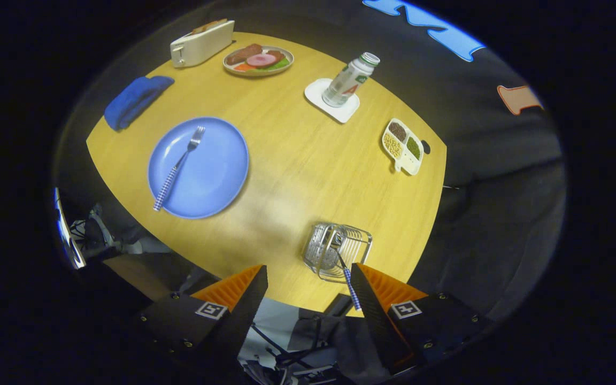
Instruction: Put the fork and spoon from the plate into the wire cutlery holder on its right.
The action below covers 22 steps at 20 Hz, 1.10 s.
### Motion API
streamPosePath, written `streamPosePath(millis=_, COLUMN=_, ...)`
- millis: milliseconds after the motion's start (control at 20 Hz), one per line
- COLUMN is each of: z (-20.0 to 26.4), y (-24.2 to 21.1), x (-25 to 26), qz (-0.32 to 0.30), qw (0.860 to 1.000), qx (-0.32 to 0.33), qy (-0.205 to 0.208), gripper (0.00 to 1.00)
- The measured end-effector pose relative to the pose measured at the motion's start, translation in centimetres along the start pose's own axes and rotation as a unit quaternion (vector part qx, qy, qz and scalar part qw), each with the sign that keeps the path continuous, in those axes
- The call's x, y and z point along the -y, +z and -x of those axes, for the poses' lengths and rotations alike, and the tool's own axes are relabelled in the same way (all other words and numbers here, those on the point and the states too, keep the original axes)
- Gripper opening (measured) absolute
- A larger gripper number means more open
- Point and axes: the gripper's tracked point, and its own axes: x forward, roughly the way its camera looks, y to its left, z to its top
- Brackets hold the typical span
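Note:
A blue plate lies on the round wooden table, well beyond my left finger. A fork with a blue-and-white checked handle rests across it, tines pointing away from me. The wire cutlery holder stands near the table's front edge, just ahead of my right finger. The spoon leans inside it, its checked handle sticking out toward my right finger. My gripper hovers high above the table's near edge, open, with nothing between its fingers.
Across the table are a folded blue cloth, a toaster, a plate of food, a bottle on a white coaster and a divided snack tray. Cables and a stand sit below the table's edge.

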Motion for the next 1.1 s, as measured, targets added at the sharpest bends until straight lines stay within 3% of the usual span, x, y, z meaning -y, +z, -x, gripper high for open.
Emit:
streamPosePath(millis=600, z=1.1, y=6.6, x=-10.8, qz=-0.065, qw=0.989, qx=0.131, qy=0.033, gripper=0.96)
streamPosePath(millis=1100, z=1.1, y=9.6, x=-15.5, qz=-0.084, qw=0.982, qx=0.158, qy=0.054, gripper=0.96)
